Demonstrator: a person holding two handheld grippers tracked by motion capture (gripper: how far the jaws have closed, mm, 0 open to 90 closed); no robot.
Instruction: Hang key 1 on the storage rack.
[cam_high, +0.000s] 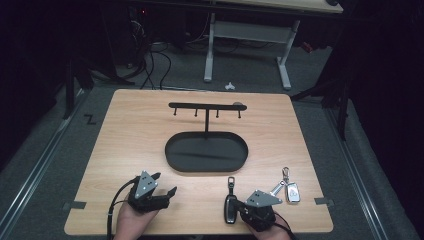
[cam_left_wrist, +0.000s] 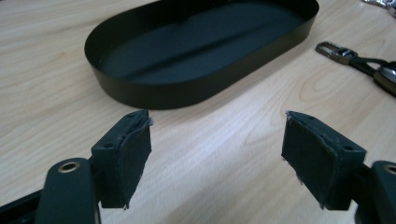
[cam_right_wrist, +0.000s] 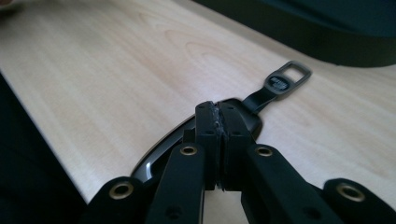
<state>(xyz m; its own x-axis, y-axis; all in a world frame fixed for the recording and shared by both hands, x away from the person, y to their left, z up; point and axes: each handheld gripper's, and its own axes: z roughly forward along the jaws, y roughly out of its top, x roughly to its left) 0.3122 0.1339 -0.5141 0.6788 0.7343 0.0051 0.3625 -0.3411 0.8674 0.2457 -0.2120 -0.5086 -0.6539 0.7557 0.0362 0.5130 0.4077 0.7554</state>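
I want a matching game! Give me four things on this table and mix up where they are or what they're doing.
Things:
1. left tongs
2. right tongs
3. black key fob
4. silver key fob

Descriptions:
A. jaws pressed together
B. lies at the table's right, near the front edge
C. jaws apart, nothing between them
D. lies just left of the right tongs

Pairs: 1-C, 2-A, 3-D, 4-B
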